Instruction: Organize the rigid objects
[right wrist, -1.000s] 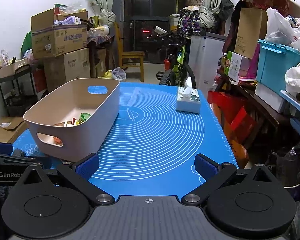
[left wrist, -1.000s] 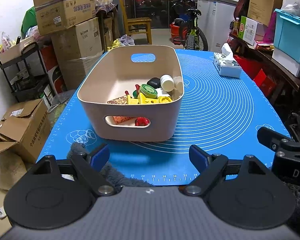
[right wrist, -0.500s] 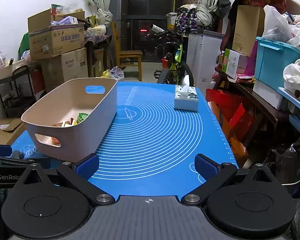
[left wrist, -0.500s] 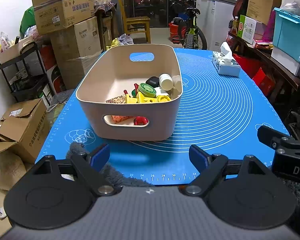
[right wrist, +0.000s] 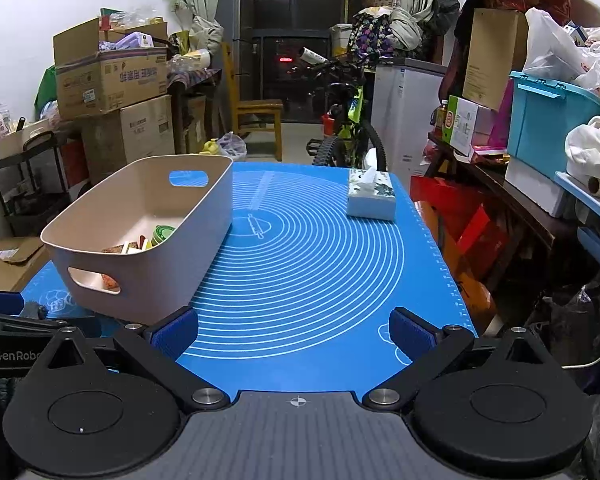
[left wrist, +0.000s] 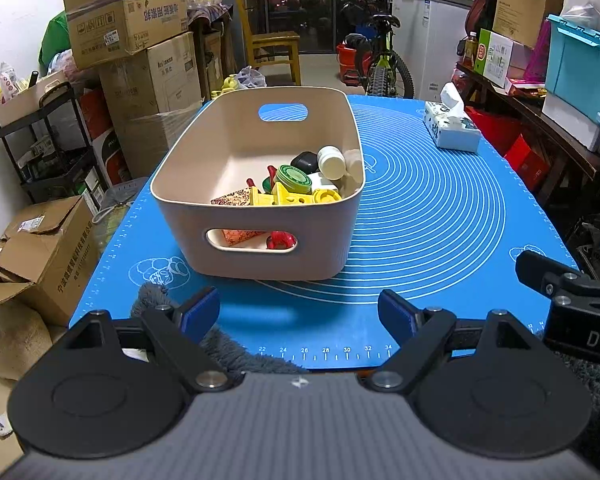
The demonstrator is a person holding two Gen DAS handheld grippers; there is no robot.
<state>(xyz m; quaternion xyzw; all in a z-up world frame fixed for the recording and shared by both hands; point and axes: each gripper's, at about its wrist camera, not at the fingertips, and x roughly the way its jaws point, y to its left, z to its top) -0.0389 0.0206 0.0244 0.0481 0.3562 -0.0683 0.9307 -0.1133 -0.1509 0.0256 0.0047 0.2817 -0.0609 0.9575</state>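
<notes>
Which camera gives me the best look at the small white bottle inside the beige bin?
The left wrist view. It looks down into the beige bin, so the white bottle shows clearly near the right wall, beside a green lid. In the right wrist view the bin's near wall hides the bottle; only a few toys show.

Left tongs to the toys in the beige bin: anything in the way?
Only the bin's own near wall. The left tongs stand open and empty low over the blue mat, in front of the beige bin; the toys lie behind that wall. The bin's top is open, so from above nothing visible blocks.
</notes>
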